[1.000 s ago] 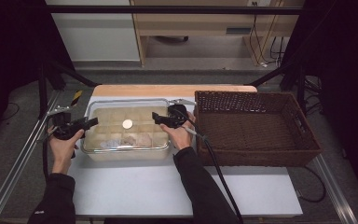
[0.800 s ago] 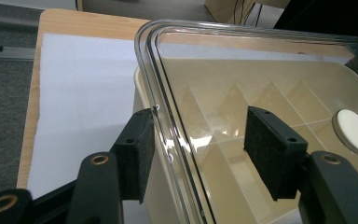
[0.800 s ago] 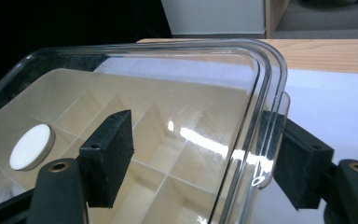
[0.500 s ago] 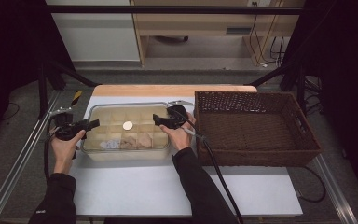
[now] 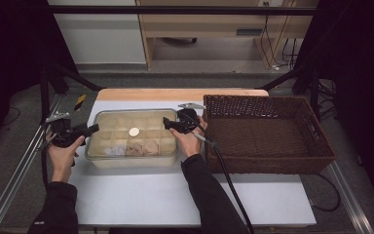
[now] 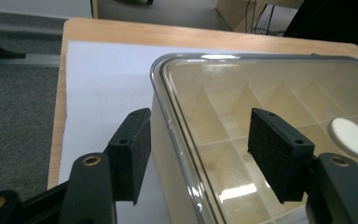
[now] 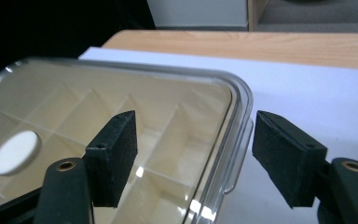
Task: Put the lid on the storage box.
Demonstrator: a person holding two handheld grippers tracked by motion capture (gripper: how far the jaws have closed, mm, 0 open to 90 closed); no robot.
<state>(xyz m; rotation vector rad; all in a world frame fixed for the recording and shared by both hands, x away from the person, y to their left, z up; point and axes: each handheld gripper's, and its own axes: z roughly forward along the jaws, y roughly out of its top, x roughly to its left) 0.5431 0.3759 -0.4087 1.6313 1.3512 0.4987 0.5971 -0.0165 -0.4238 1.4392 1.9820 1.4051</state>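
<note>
A clear-lidded box [image 5: 132,163] with several compartments sits on the white table. A white disc [image 5: 134,131] lies on or under its lid, and pale items [image 5: 143,147] fill the front compartments. My left gripper [image 5: 93,128] is at the box's left end. Its jaws have just been opening and now straddle the left rim [image 6: 177,135], pads clear of it. The left gripper [image 6: 203,144] is open. At the right end my right gripper [image 5: 166,123] is also open. In the right gripper view the gripper [image 7: 198,151] straddles the lid's right rim [image 7: 240,116] without touching it.
A dark woven basket [image 5: 268,163] stands directly right of the box, close behind my right hand. Bare white table [image 5: 141,195] lies in front of the box. A wooden strip [image 5: 180,93] runs along the far edge.
The left gripper has drawn back a little to the left. The box and the right gripper have kept still.
</note>
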